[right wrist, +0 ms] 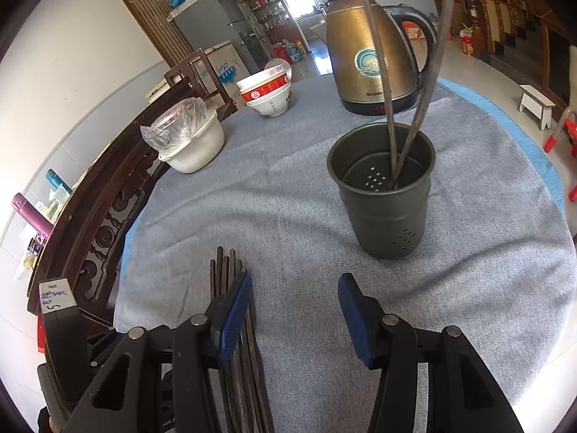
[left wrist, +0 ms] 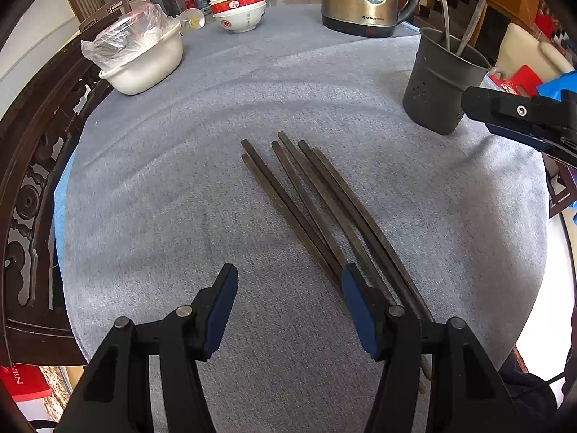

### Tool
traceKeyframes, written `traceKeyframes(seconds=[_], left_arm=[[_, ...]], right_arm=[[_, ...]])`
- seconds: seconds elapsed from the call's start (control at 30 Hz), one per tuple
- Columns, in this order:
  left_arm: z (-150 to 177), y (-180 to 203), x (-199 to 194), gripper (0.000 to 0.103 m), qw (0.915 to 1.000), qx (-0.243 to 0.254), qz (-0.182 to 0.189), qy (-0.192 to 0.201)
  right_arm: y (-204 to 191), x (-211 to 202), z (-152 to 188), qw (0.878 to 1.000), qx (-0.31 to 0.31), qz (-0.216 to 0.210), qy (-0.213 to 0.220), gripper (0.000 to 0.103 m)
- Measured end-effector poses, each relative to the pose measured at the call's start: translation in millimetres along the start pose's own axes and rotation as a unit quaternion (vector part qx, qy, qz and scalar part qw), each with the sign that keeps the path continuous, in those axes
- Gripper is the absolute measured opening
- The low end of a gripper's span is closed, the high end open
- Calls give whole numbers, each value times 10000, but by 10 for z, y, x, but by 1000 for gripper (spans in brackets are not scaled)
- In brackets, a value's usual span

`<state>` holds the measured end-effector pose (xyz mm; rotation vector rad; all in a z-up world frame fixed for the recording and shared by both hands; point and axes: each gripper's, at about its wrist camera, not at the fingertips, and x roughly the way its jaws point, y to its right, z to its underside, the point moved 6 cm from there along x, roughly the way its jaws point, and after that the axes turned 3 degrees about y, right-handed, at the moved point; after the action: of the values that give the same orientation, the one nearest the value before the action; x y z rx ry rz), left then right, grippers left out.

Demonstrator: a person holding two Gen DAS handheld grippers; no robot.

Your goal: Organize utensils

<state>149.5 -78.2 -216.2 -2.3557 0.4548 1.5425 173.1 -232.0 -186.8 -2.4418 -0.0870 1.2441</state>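
Chopsticks (left wrist: 317, 209) lie loose in a fan on the grey cloth of the table (left wrist: 180, 187), just ahead of my left tool (left wrist: 288, 281), their near ends running under its right finger. My left tool is spread, with only cloth between its blue pads. My right tool (right wrist: 294, 288) is spread too, holding nothing; the same chopsticks (right wrist: 225, 270) pass beneath its left finger. Ahead of my right tool and a little to its right stands the dark holder (right wrist: 382, 195), upright, with two chopsticks leaning inside it. Beyond the holder sits the brass-coloured kettle (right wrist: 368, 50); further left are stacked bowls (right wrist: 268, 95) and a white tub (right wrist: 194, 148) under plastic wrap.
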Motion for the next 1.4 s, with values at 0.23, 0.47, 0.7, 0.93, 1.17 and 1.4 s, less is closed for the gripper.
traceKeyframes(seconds=[0.23, 0.47, 0.7, 0.93, 1.17, 1.4], left_arm=[[21, -133, 27, 61, 9999, -145, 43, -9], [86, -624, 79, 61, 9970, -766, -86, -86], [70, -818, 168, 61, 9920, -1216, 220, -244], [-71, -687, 289, 61, 9887, -1319, 605, -383], [-356, -576, 404, 61, 9882, -1265, 790, -357], [-509, -566, 559, 61, 9856, -1358, 922, -418]], right_arm=[[-141, 158, 28, 9996, -116, -144, -202, 51], [-449, 561, 211, 9947, -348, -475, -845, 40], [-576, 896, 452, 9888, -684, -207, -1311, 28], [-416, 951, 455, 9892, -673, 97, -1302, 16], [-202, 894, 349, 9907, -426, 269, -1262, 17], [-239, 975, 285, 9901, -439, 256, -1311, 18]])
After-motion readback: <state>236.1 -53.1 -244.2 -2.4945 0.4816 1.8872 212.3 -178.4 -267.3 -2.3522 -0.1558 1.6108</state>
